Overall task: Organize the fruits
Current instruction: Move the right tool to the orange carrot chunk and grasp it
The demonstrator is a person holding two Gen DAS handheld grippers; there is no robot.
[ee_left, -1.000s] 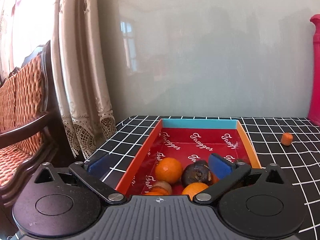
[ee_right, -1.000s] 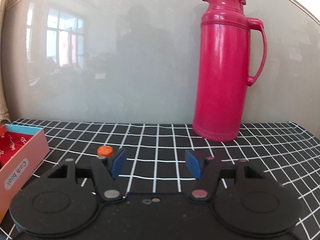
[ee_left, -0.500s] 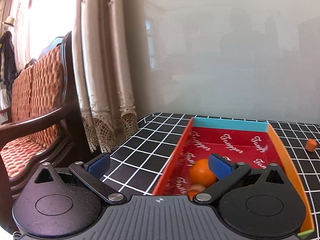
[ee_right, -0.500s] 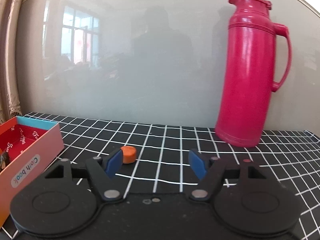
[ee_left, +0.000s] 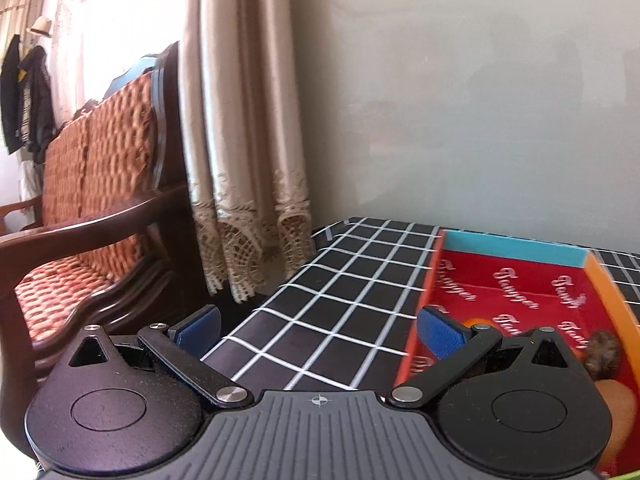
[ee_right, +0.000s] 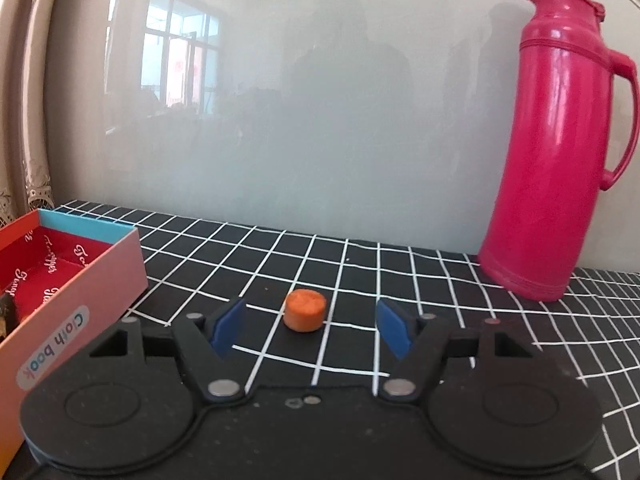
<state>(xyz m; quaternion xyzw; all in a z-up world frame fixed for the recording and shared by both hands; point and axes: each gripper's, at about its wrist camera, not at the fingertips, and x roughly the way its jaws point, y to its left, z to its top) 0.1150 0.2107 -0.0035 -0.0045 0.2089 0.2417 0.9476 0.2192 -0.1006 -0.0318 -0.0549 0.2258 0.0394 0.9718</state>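
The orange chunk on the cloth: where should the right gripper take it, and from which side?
Grip the orange chunk across its curved side wall, coming in low from the near side. It stands flat like a short cylinder, centred ahead of the closing right gripper, nothing between the pads yet.

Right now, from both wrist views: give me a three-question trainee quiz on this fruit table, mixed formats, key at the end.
1. True or false: the small orange cylindrical piece lies on the black white-gridded tablecloth, ahead of the right gripper and in line with the gap between its blue pads.
2. Which stands upright against the wall? A. tall pink thermos flask B. green bottle C. white kettle
3. Fill in: the dark wrinkled fruit sits inside the red-lined open cardboard ____.

Key: 1 true; 2 A; 3 box.
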